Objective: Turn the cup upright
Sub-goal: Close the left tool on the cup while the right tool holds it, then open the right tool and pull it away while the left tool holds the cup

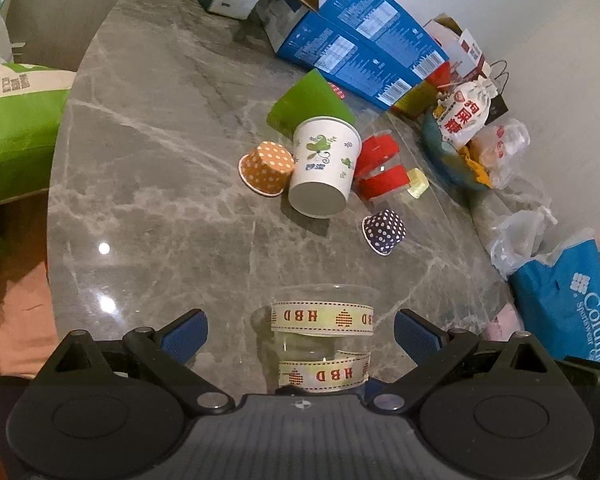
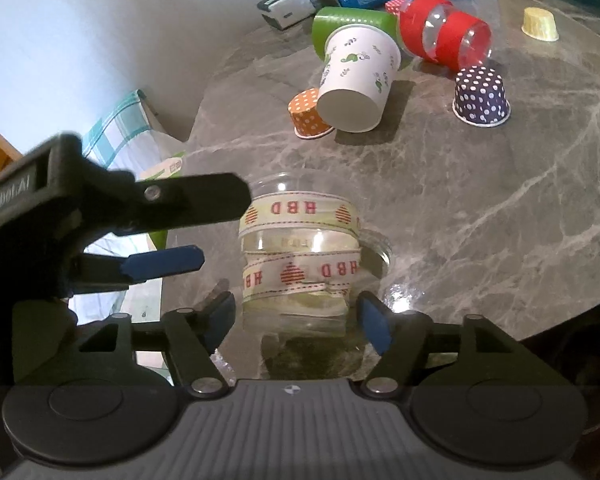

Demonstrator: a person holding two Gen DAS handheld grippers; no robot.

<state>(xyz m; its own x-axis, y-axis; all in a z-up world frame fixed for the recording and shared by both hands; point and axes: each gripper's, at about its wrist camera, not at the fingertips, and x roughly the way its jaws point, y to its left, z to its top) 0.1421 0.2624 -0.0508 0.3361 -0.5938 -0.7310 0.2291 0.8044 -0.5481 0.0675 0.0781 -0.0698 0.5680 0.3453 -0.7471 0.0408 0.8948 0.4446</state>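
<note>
Clear cup (image 1: 325,334) upside down near table (image 1: 160,184) edge, between wide left claw (image 1: 300,330) fingers, untouched; right claw (image 2: 296,318) wide too. Ribbon reads "HBD".

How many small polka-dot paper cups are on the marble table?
2 surely: an orange polka-dot cup beside the white paper cup, and a navy polka-dot cup standing alone. A red dotted object behind the green cup may be another.

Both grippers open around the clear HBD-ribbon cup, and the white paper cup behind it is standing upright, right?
Not quite. The white paper cup is not upright: it lies tipped on its side, leaning on the orange dotted cup, as the right wrist view shows. The rest holds: the left gripper and right gripper are both open around the clear HBD-ribbon cup.
</note>
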